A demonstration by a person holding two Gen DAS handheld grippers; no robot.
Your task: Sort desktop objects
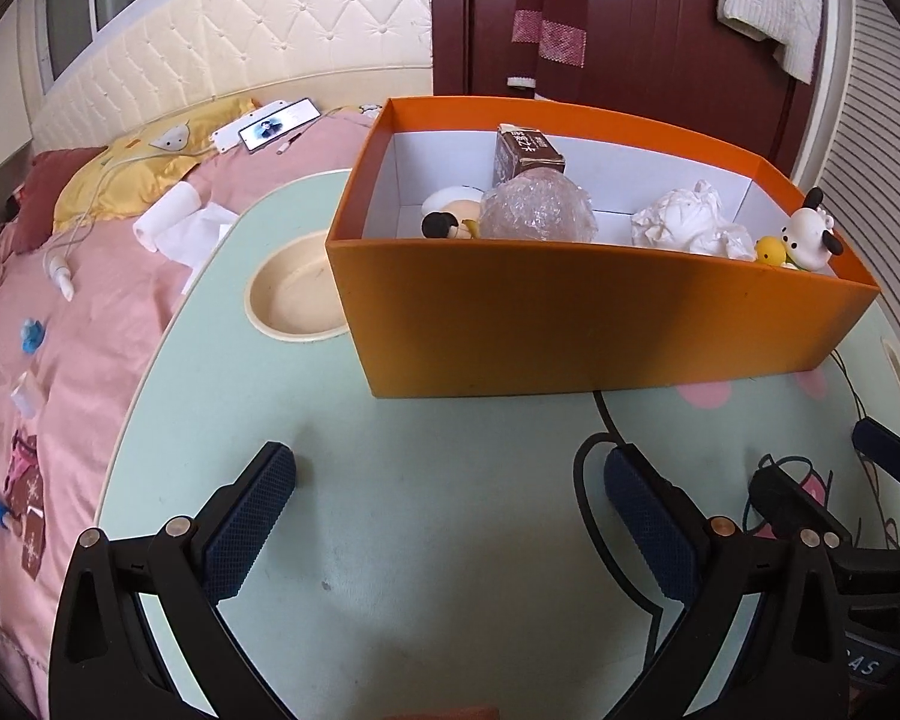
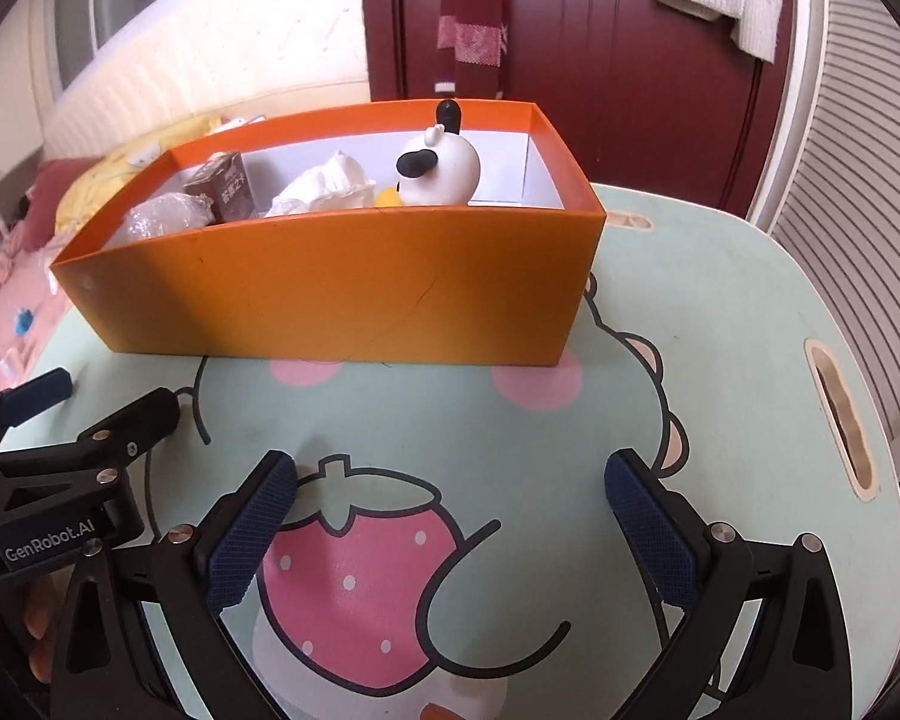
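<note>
One orange box (image 1: 600, 312) stood on the mint-green cartoon-printed surface (image 1: 426, 540), holding one brown carton (image 1: 528, 159), one plastic-wrapped ball (image 1: 537, 210), one crumpled tissue (image 1: 684, 219) and one white dog figurine (image 2: 441, 171). The left gripper (image 1: 450, 516) and right gripper (image 2: 450, 516) hovered with fingers spread, empty. A pink bed (image 1: 90, 300) lay beside it.

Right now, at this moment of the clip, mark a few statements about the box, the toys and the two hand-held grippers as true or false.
1. The orange box stands on the table. True.
2. The left hand-held gripper grips a toy. False: it is open and empty.
3. The brown carton is inside the box. True.
4. The white dog toy lies on the table outside the box. False: it is in the box.
5. The right hand-held gripper is open. True.
</note>
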